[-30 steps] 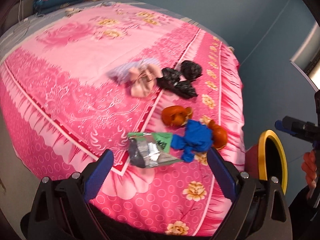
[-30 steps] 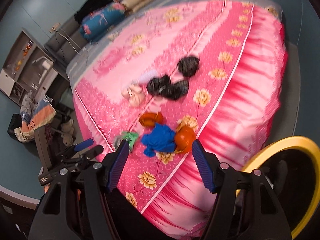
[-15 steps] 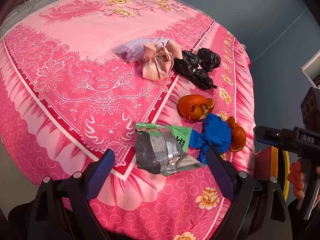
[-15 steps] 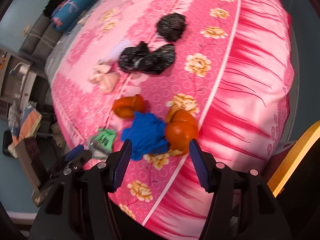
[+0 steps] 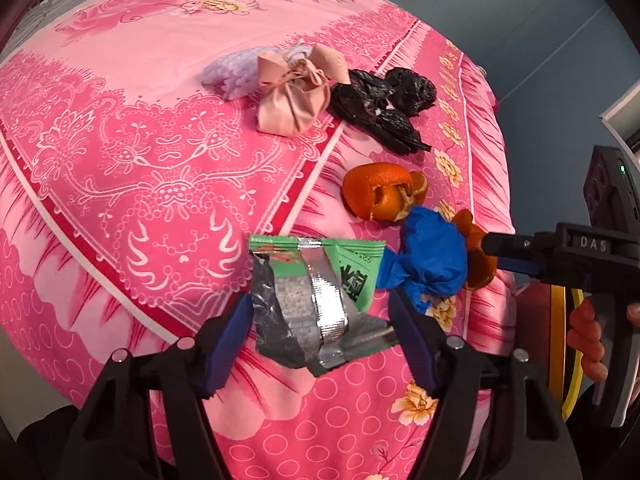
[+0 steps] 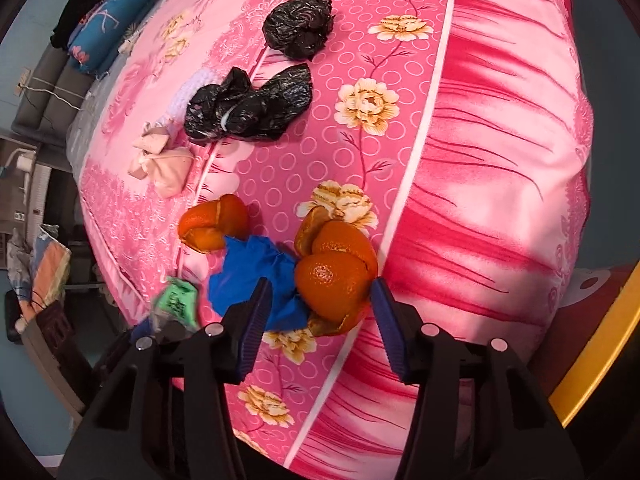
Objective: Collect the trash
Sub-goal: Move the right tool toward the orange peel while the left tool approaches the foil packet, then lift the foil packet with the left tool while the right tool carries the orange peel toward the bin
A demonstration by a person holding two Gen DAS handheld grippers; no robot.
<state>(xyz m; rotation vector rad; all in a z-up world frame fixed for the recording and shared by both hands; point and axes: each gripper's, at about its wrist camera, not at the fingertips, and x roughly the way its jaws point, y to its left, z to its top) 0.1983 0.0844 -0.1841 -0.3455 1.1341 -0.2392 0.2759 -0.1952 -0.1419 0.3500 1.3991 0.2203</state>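
A crumpled green and silver wrapper [image 5: 312,292] lies on the pink bedspread [image 5: 140,160] near its edge. My left gripper [image 5: 320,312] straddles it, jaws closing, pads at its two sides without squeezing it. Beside it sit a blue crumpled rag [image 6: 252,268] and two orange peels [image 6: 212,224]. My right gripper [image 6: 320,296] is closing around the larger orange peel [image 6: 336,276]. Its right pad is at the peel's edge and a fold of the rag lies by the left pad. The left wrist view shows the right gripper [image 5: 520,252] at that peel.
Farther up the bed lie black plastic bags [image 6: 248,108], another black bag [image 6: 300,24], a pink cloth pouch [image 5: 292,96] and a pale knitted piece [image 5: 236,72]. A yellow-rimmed bin [image 6: 600,340] stands on the floor beside the bed. Folded bedding [image 6: 104,12] sits at the head.
Both grippers have come down close to the bed and their jaws have narrowed. The wrapper now sits between the left fingers, the large orange peel between the right ones.
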